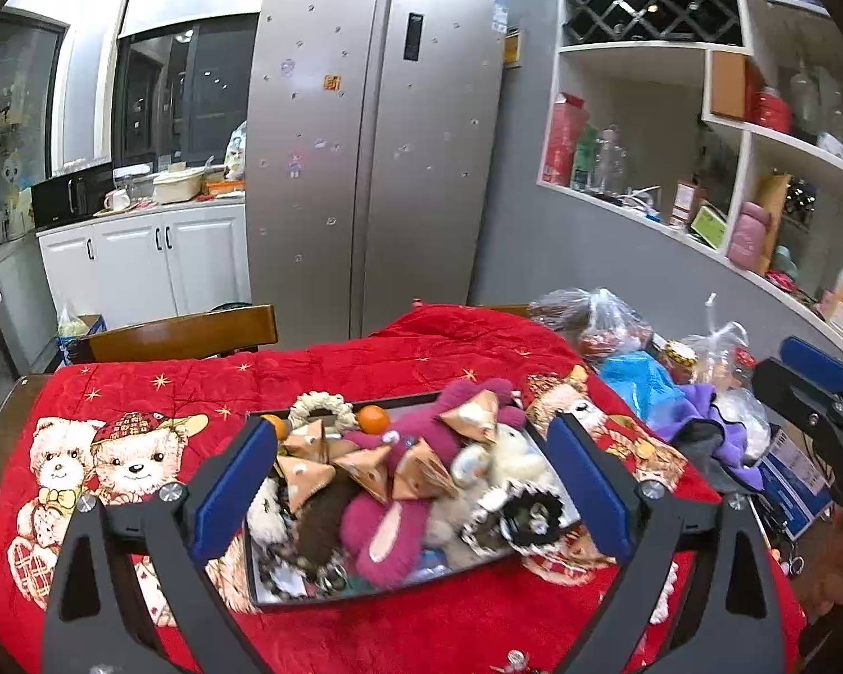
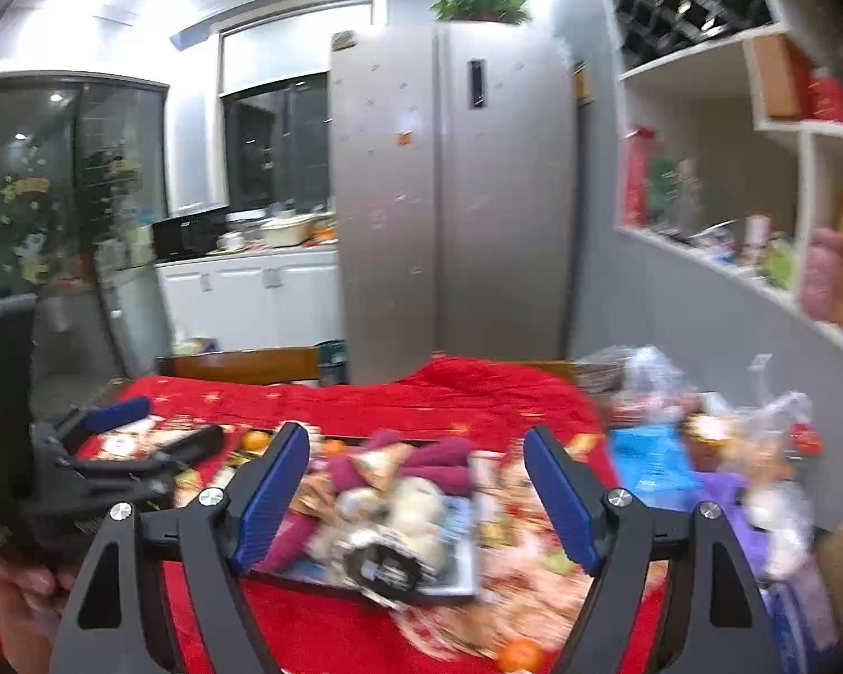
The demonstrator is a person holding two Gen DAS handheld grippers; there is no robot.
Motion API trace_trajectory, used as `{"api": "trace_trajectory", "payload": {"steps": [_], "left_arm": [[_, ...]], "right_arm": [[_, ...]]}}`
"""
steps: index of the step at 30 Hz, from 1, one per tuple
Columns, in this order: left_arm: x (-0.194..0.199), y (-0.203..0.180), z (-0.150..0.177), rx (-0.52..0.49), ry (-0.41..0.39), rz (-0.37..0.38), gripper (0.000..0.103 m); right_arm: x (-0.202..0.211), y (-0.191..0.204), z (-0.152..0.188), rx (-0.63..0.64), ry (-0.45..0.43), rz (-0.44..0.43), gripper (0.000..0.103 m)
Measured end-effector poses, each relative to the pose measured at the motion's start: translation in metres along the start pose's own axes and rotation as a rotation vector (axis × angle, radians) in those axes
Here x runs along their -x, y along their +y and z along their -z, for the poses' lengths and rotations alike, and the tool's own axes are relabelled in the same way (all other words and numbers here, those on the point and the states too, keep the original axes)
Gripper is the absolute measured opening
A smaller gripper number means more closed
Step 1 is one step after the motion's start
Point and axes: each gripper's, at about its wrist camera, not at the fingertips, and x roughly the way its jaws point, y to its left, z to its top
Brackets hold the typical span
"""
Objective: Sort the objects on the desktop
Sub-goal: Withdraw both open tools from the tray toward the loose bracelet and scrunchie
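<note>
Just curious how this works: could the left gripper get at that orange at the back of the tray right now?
Probably yes. The left gripper is open and empty, and the orange sits exposed by the far rim of the tray. It would have to pass over the heaped plush toys.

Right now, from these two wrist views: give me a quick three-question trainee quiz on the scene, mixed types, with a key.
1. True or false: the left gripper is clamped on the pink plush toy.
2. Multiple choice: the tray sits on (A) bare wood, (B) a red blanket, (C) a white towel.
3. Fill in: an orange lies outside the tray, on the ____.

Key
1. False: both the left and the right gripper are open with nothing between the pads.
2. B
3. blanket
</note>
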Motion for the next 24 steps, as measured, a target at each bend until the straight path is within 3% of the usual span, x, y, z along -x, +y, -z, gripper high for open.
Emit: {"api": "trace_trajectory", "payload": {"steps": [7,12,14,18,24], "left_arm": [[0.026,-0.016,0.069,-0.038,0.045,-0.013,0.099],[0.033,-0.027,0.128,-0.05,0.124,0.003,0.099],[0.028,-0.029,0.144,-0.035,0.154,0.029,0.099],[0.014,-0.034,0.168,-0.018,0.227,0.063,0.099],[0.003,-0.046,0.183,-0.01,0.281,0.134,0.099]], "right_arm": [[0.045,-0.014,0.053,0.037,-0.037,0.134,0.085],[0.04,-0.007,0.111,0.096,-0.021,0.06,0.085],[0.036,-0.002,0.125,0.151,0.002,0.067,0.085],[0.03,-0.001,0.131,0.181,0.007,0.049,0.085],[0.019,-0.027,0.136,0.095,0.026,0.033,0.085]]}}
